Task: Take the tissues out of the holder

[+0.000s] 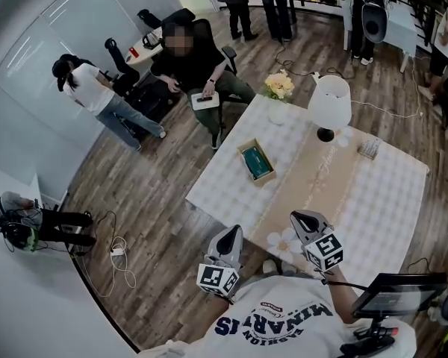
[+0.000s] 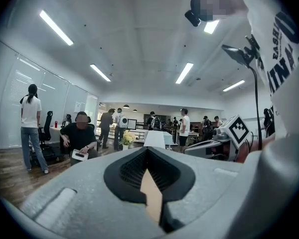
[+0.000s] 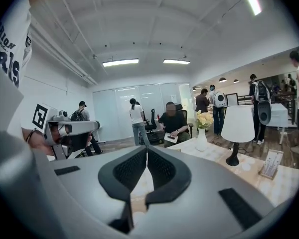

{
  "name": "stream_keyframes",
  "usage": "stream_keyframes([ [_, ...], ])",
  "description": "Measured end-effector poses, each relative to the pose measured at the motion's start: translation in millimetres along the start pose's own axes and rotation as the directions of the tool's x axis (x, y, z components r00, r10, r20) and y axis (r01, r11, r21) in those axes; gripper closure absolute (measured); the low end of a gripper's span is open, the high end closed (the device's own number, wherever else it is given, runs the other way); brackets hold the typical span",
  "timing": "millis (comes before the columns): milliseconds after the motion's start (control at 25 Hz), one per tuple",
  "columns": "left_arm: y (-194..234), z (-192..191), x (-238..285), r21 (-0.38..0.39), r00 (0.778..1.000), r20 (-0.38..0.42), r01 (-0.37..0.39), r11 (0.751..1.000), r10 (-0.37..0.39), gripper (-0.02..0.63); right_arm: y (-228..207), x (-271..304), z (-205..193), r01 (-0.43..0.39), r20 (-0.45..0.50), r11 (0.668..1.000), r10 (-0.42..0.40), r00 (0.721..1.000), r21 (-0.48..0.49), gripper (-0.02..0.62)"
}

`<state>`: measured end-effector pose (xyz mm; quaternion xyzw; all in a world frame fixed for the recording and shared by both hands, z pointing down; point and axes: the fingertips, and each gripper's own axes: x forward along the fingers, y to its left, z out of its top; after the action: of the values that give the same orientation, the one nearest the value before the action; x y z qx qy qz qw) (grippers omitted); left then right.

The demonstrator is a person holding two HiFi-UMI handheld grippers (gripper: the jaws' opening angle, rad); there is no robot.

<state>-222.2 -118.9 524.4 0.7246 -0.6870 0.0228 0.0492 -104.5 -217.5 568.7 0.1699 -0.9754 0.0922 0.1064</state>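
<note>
Left claw (image 1: 232,233), right claw (image 1: 302,216): closed, empty

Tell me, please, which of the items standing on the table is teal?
The tissue holder, the low rectangular box beside the beige runner, shows teal inside. The lamp and the vase are white, with pale yellow flowers.

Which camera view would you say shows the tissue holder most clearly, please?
The head view: it looks down on the whole tissue holder, unobstructed on the table. Neither the left gripper view nor the right gripper view shows it.
</note>
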Motion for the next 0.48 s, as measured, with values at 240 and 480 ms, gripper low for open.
stream_keyframes([
  [240, 7.0, -1.2, 3.0, -0.020, 1.000, -0.007, 0.018, 1.000, -0.018, 0.603, 3.2, 4.3, 2.6, 0.006, -0.027, 1.000, -0.006, 1.000, -0.004, 0.586],
  [480, 19.2, -6.9, -8.4, -0.046, 1.000, -0.005, 0.006, 0.999, -0.006, 0.603, 11.5, 23.6, -1.3, -0.020, -0.078, 0.999, 0.016, 0.997, -0.041, 0.586],
])
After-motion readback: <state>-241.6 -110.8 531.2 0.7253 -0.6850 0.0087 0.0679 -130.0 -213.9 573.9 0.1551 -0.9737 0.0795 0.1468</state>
